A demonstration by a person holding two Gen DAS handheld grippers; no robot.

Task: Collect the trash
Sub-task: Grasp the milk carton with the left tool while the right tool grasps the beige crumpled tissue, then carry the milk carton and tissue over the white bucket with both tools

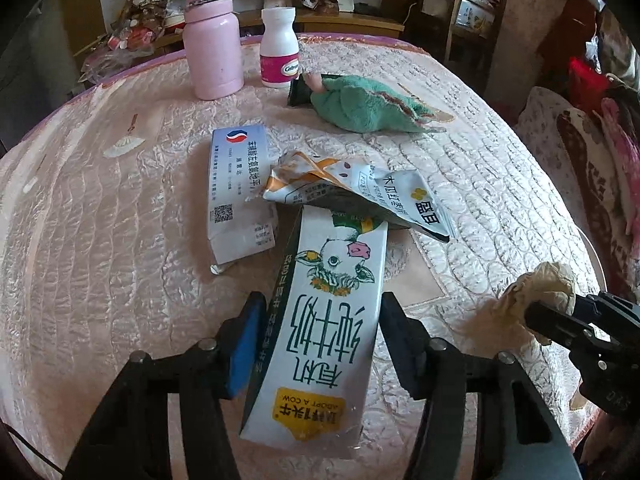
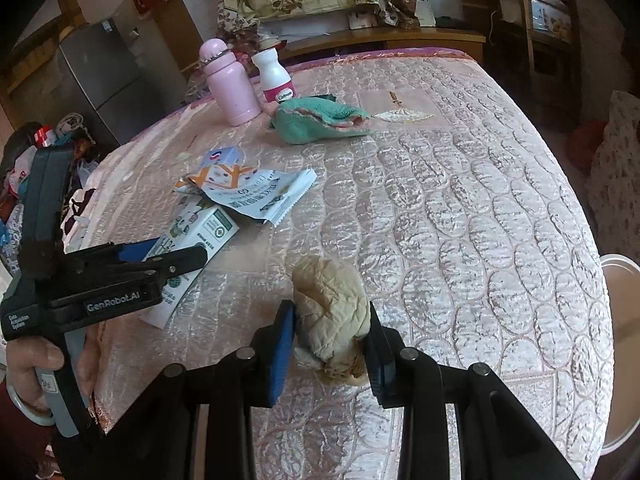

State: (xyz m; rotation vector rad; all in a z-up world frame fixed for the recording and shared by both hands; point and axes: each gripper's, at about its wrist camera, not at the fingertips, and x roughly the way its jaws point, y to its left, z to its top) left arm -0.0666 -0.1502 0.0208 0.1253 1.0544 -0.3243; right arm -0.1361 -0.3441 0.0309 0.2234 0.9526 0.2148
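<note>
We see our left gripper (image 1: 320, 344) closed on a white milk carton (image 1: 320, 320) printed with a cartoon cow; its blue-padded jaws press the carton's two long sides, and the carton points toward 12 o'clock over the pink quilted bedspread (image 1: 100, 240). In the right wrist view the same carton (image 2: 192, 240) sits at 9 o'clock, pinched in the left gripper (image 2: 176, 254), with the person's hand (image 2: 36, 364) wrapped round the handle at 8 o'clock.

Our right gripper (image 2: 330, 340) is clamped on a crumpled beige paper wad (image 2: 330, 312), its jaws tight against both sides of the wad. From the left wrist camera that wad (image 1: 536, 296) shows at 4 o'clock, held at the tip of the right gripper (image 1: 540, 316).

Just past the carton's far end, at 12 o'clock in the left view, lies a torn snack wrapper (image 1: 360, 196), overlapping the carton's top. Beside it at 10 o'clock rests a flat white medicine box (image 1: 236, 188), its near corner just beside the carton.

Farther back at 11 o'clock stand a pink flask (image 1: 212, 40) and a white supplement bottle (image 1: 280, 48), near each other. At 1 o'clock from them lies a green cloth (image 1: 368, 108), bunched up, with a dark object under its left end that we cannot identify.
</note>
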